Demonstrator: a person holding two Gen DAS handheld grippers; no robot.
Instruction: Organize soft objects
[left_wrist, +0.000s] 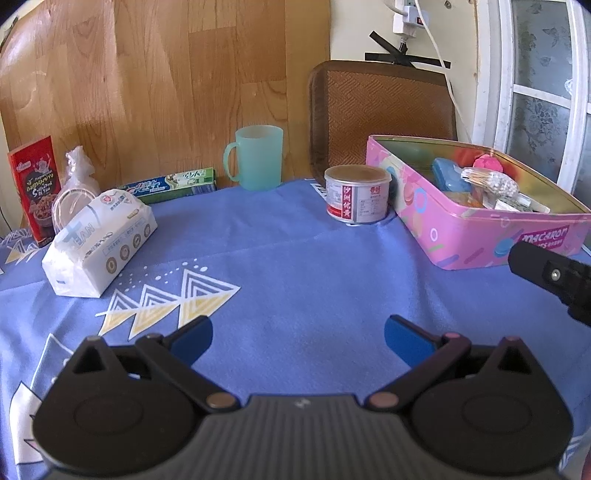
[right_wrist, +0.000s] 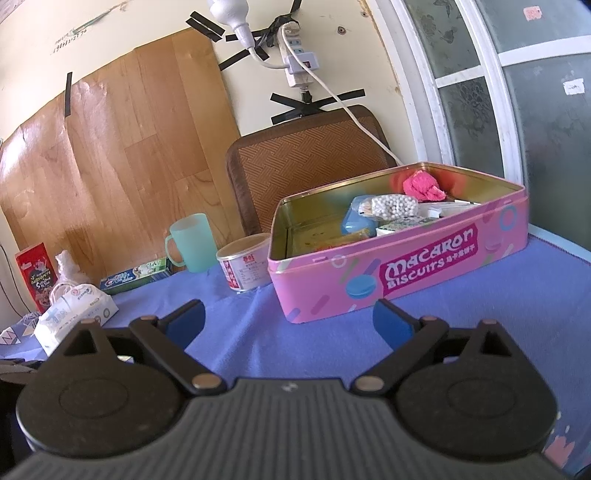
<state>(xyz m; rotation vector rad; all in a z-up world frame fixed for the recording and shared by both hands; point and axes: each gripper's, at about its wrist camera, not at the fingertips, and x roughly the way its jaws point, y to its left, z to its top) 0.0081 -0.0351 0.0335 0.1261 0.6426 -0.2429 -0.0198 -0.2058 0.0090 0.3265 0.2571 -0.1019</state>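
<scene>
Both tools hang empty over the blue surface (left_wrist: 295, 258), left tool (left_wrist: 298, 341) and right tool (right_wrist: 288, 320) spread apart. A pink tin (right_wrist: 399, 269) stands far right, a tissue pack (left_wrist: 99, 240) far left.

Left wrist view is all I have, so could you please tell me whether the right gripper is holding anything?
Observer: No. In the right wrist view the right gripper stands open, with only the blue tablecloth between its fingers.
Operator: Thank you. What is it facing?
Observer: The pink biscuit tin. Its long lettered side faces the gripper, and the fingertips are clear of it.
Operator: Is there free room inside the tin?
Observer: Yes. The tin's floor shows bare at the end nearest the can, while the items crowd the other end.
</scene>
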